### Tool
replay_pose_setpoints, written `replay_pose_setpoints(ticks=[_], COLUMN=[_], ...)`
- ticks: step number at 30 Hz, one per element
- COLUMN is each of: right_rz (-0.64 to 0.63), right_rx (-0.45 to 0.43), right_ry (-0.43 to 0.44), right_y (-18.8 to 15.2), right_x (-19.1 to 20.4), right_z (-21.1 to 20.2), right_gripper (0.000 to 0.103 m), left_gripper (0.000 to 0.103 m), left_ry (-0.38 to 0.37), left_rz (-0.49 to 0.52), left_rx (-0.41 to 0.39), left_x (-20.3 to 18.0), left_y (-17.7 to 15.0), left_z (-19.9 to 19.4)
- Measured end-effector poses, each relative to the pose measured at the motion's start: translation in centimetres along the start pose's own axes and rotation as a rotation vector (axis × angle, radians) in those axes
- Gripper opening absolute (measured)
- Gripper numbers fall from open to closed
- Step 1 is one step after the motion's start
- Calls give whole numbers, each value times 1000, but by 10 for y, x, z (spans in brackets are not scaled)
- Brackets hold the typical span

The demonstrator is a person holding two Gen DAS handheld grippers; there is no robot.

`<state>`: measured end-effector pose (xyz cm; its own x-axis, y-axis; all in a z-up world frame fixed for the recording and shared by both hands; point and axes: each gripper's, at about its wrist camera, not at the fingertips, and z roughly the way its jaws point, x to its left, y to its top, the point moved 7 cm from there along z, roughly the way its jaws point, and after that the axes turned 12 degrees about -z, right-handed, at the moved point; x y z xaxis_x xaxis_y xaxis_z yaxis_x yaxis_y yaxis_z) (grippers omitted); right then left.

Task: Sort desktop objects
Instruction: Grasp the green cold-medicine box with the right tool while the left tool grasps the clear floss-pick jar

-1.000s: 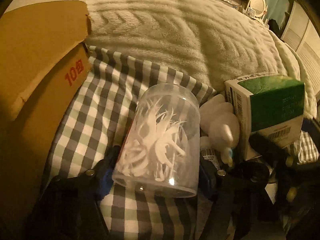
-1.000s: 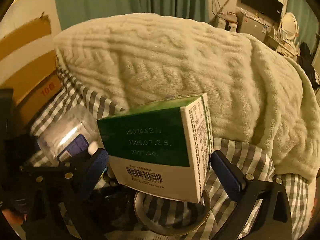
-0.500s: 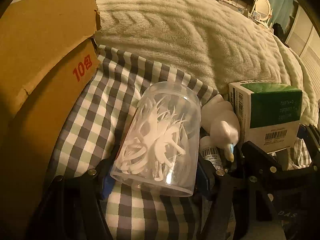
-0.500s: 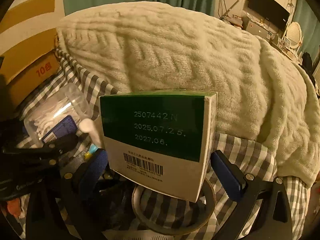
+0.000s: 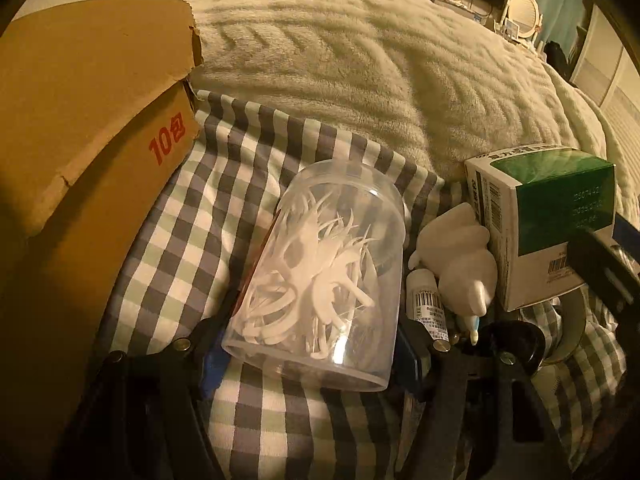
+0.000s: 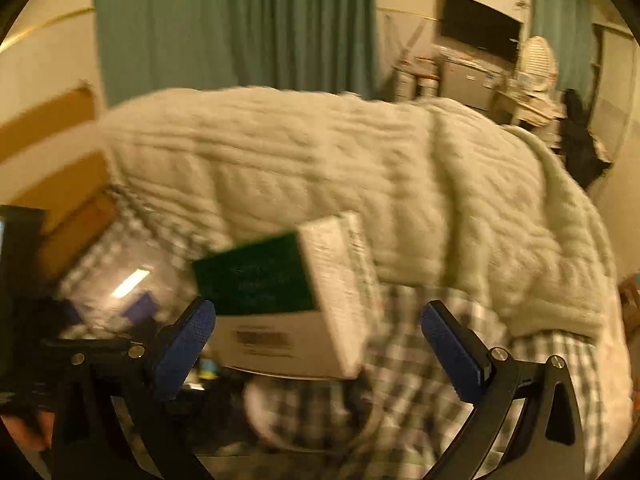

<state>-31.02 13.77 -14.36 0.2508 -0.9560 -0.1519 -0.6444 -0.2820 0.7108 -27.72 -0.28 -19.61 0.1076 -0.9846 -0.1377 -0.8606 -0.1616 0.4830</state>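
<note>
The tan corrugated cardboard box [image 5: 92,120] on the left carried red print reading "10" followed by a character resembling 包 — its torn flap edge hung over the grey, green and white checked cloth [image 5: 208,208]. On that cloth, tilted on its side, lay the clear round plastic jar of white dental floss picks [image 5: 324,276]. The left claw [image 5: 310,354] was clenched on the jar near its base, a blue-padded black finger pressing each side.

Just right of the jar sat a small white bottle with a barcode label [image 5: 427,304], its text too small to read, and against it a white moulded plastic dispenser with a pale blue tip [image 5: 460,256]. Beyond them stood the green-and-white cardboard carton [image 5: 536,224] with barcodes and stamped digits beginning "250744"; the lines below were unclear. It rested partly on a clear ring-shaped roll of tape [image 5: 572,320].

The right wrist view was blurred. The right claw [image 6: 320,344] stood released — its ribbed blue pads were spread wide and clear of the carton [image 6: 288,300], which sat beyond and between them without touching either. A cream ribbed fleece blanket [image 6: 360,168] with a chevron weave covered the bed behind, before green curtains [image 6: 240,28].
</note>
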Motion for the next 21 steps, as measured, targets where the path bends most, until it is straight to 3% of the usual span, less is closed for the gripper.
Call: replay_pose_setpoints(ticks=[4, 7, 10, 12, 14, 18, 21], right_rz=[-126, -189, -215, -182, -109, 6, 19], right_rx=[8, 27, 106, 137, 109, 66, 26], right_ry=[9, -58, -129, -113, -66, 0, -16], right_y=[12, 9, 6, 3, 0, -10, -18], right_x=[34, 38, 34, 29, 19, 0, -9], right_z=[10, 24, 47, 59, 54, 26, -2], right_gripper=[102, 102, 102, 103, 102, 99, 99], left_gripper=[70, 70, 70, 69, 67, 65, 62], left_ry=[-10, -10, -9, -12, -15, -45, -77], left_rz=[-9, -12, -10, -9, -2, 13, 43], left_rx=[2, 1, -2, -9, -16, -47, -92], left_x=[3, 5, 6, 7, 6, 3, -4], left_y=[0, -1, -1, -2, -2, -5, -9], left_z=[-1, 0, 0, -1, -2, -9, -25])
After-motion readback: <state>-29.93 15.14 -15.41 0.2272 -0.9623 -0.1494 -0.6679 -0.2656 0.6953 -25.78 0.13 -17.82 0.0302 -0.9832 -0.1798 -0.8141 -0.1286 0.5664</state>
